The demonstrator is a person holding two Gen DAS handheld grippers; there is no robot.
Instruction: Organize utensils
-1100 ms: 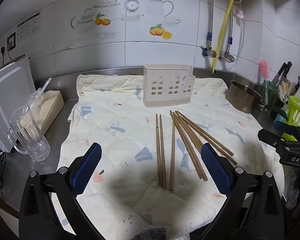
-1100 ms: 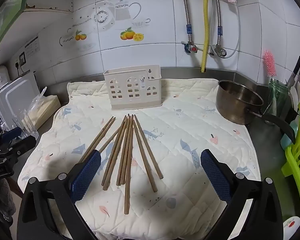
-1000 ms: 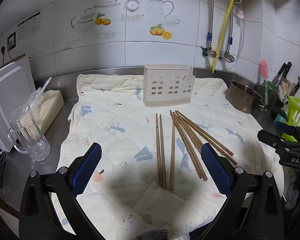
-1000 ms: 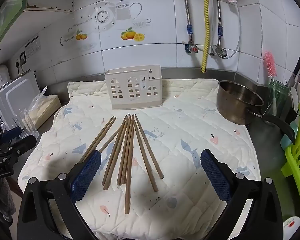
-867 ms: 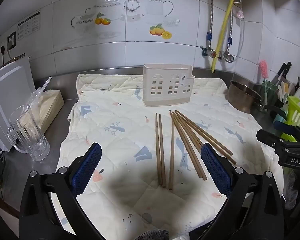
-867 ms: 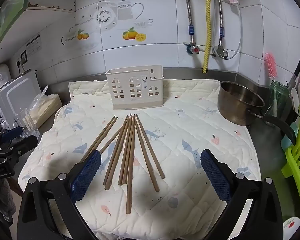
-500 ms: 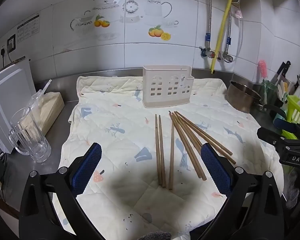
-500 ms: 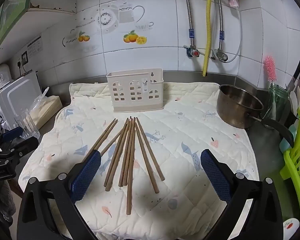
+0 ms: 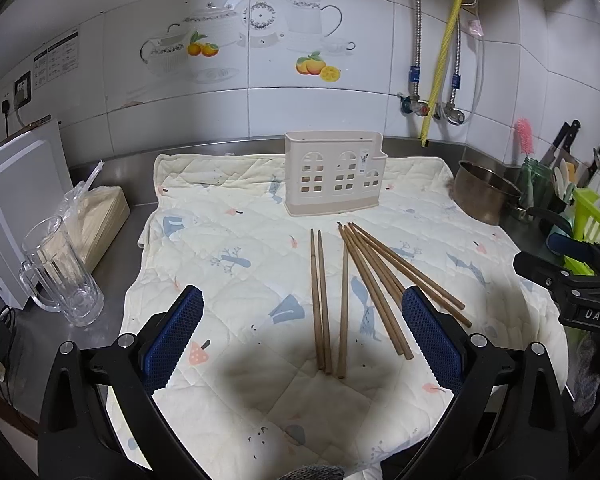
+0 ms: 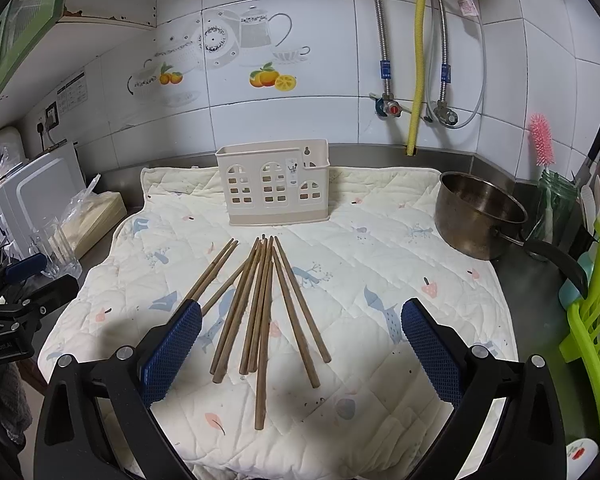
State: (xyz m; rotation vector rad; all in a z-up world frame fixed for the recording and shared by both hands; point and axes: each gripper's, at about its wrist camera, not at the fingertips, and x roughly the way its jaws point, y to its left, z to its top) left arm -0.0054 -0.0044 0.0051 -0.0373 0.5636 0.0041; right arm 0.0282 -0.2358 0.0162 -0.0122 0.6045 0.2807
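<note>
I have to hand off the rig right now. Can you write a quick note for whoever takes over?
Left tool: open, empty, hovering over the near edge of the quilted mat.
Right tool: open, empty, hovering above the near ends of the chopsticks.
Chopsticks: all lying loose on the mat, fanned out in front of the beige utensil holder, which stands upright at the back of the mat.
Done: no chopstick visible in the holder.
Left: pick up the chopsticks and stand them in the holder.
</note>
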